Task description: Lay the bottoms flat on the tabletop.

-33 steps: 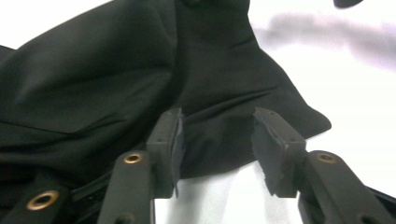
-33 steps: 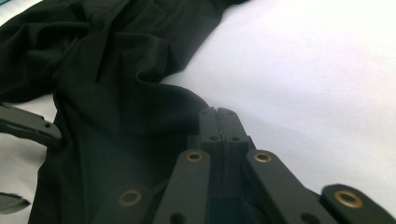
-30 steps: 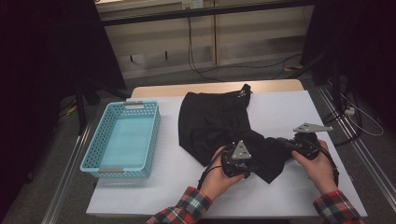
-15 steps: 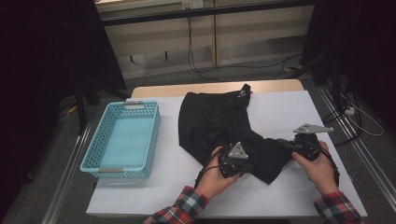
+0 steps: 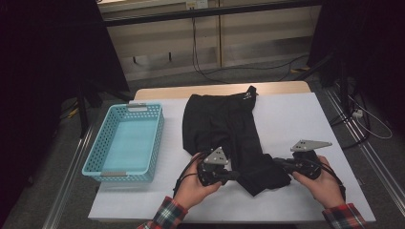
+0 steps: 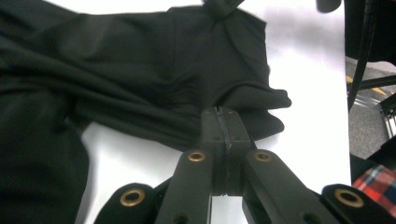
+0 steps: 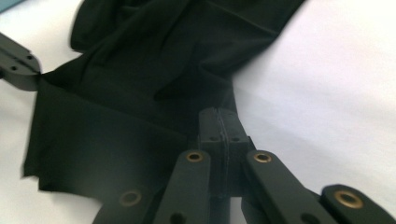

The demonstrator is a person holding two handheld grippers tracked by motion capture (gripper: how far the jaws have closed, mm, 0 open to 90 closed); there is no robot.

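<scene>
A black garment (image 5: 222,126) lies on the white table (image 5: 296,119), with its near end bunched between my two grippers. My left gripper (image 5: 235,175) points right and is shut on a fold of the black cloth (image 6: 154,88) at that end's left side. Pointing left from the other side, my right gripper (image 5: 278,163) is shut on the same garment (image 7: 140,70). In the right gripper view, the left gripper's jaw tip (image 7: 18,65) pinches the cloth's far corner. The fabric between the two grips is slightly raised and wrinkled.
A teal plastic basket (image 5: 98,157) stands empty on the table's left side. Bare white table lies right of the garment and along the near edge. Dark stands and cables (image 5: 363,114) crowd the floor on the right.
My left gripper has closed on the cloth and drawn left and toward the near edge. The right gripper has shifted a little nearer too, keeping its hold.
</scene>
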